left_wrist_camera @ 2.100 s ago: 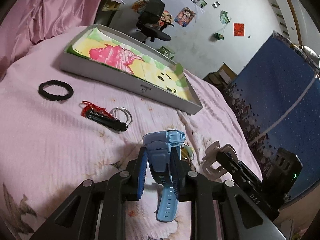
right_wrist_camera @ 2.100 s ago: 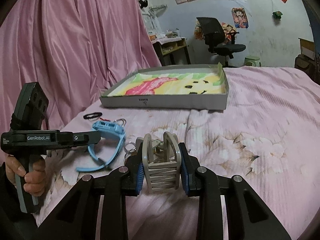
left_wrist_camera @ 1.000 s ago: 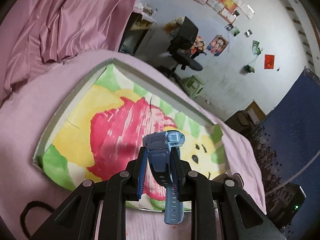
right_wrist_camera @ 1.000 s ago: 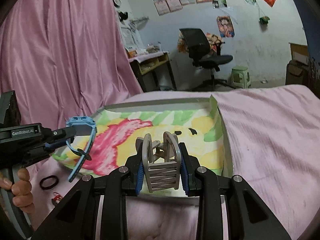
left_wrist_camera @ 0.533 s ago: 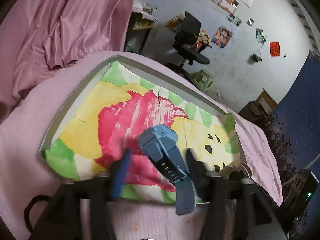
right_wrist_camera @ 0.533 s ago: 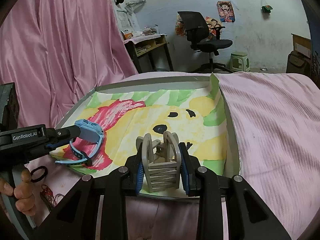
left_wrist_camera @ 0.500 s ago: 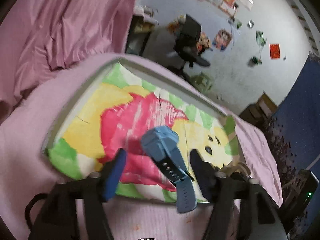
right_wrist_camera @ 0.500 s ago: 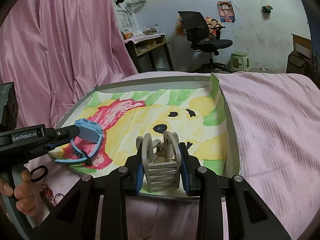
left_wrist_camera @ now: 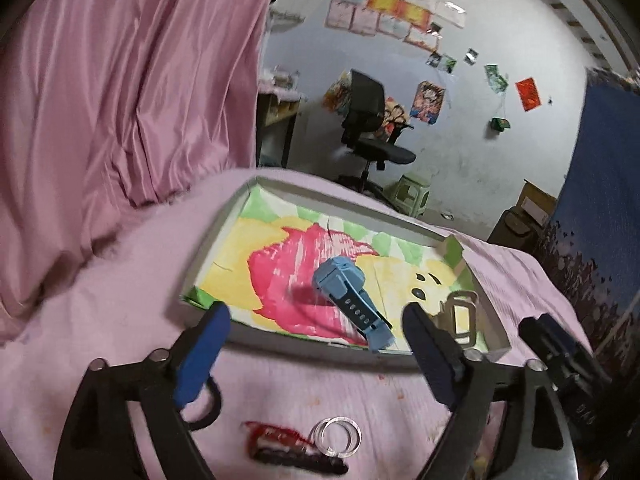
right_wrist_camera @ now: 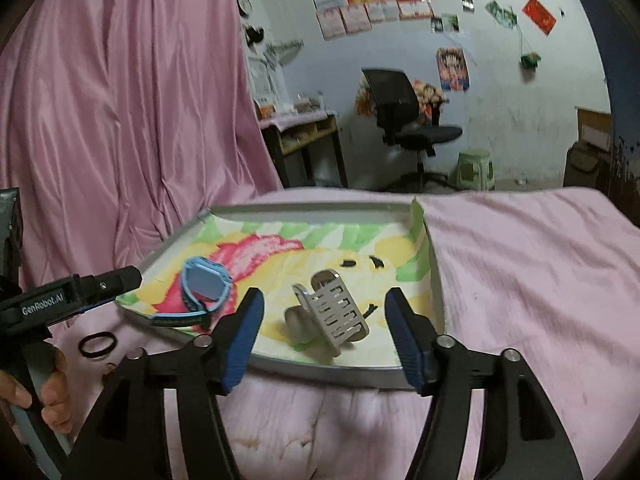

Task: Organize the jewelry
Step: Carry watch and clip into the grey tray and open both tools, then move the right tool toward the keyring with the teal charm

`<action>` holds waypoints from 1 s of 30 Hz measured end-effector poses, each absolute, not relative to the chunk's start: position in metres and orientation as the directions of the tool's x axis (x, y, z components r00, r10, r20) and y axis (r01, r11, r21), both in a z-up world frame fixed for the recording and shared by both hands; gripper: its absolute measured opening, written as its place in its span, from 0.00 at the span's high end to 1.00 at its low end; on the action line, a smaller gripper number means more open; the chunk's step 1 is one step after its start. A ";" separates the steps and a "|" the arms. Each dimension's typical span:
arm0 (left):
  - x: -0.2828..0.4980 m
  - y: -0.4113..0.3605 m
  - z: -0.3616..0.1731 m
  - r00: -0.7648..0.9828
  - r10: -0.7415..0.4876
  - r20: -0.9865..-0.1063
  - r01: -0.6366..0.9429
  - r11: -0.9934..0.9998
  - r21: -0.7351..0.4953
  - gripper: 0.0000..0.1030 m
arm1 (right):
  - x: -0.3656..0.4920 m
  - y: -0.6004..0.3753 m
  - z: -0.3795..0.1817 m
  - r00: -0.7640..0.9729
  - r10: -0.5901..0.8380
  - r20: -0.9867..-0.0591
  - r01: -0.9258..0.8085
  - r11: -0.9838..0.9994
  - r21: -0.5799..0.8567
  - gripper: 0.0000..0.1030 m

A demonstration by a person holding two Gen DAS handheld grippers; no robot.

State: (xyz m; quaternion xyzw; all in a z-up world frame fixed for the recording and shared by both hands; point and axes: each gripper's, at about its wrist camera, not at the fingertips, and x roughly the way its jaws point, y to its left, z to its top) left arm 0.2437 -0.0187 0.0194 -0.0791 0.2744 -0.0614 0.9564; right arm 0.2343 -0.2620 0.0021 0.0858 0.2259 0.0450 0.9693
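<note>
A blue watch lies in the shallow grey tray on its bright painted lining, also seen in the right wrist view. A beige hair claw lies in the same tray toward its right end, also in the left wrist view. My left gripper is open and empty, just in front of the tray's near wall. My right gripper is open and empty, in front of the claw. On the bed before the tray lie a black hair ring, a black-and-red clip and clear rings.
The tray sits on a pink bedspread. A pink curtain hangs at the left. An office chair, a green stool and a desk stand beyond the bed. The left gripper's body reaches in at the left of the right wrist view.
Both grippers opened. The left one let go of the blue watch and the right one let go of the hair claw; both items now lie in the tray. Both grippers drew back slightly.
</note>
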 end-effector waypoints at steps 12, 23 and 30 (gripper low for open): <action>0.168 -0.015 0.034 0.893 -0.172 -0.416 0.145 0.985 -0.095 0.01 | 0.165 -0.258 0.030 0.942 0.138 -0.306 -0.088 0.981 0.173 0.09; 0.132 -0.014 0.022 0.872 -0.184 -0.454 0.179 0.982 -0.055 0.01 | 0.121 -0.253 0.031 0.935 0.141 -0.325 -0.111 0.988 0.110 0.05; 0.130 -0.012 0.005 0.826 -0.204 -0.526 0.204 0.977 -0.059 0.00 | 0.107 -0.256 0.026 0.914 0.134 -0.382 -0.112 0.991 0.079 0.05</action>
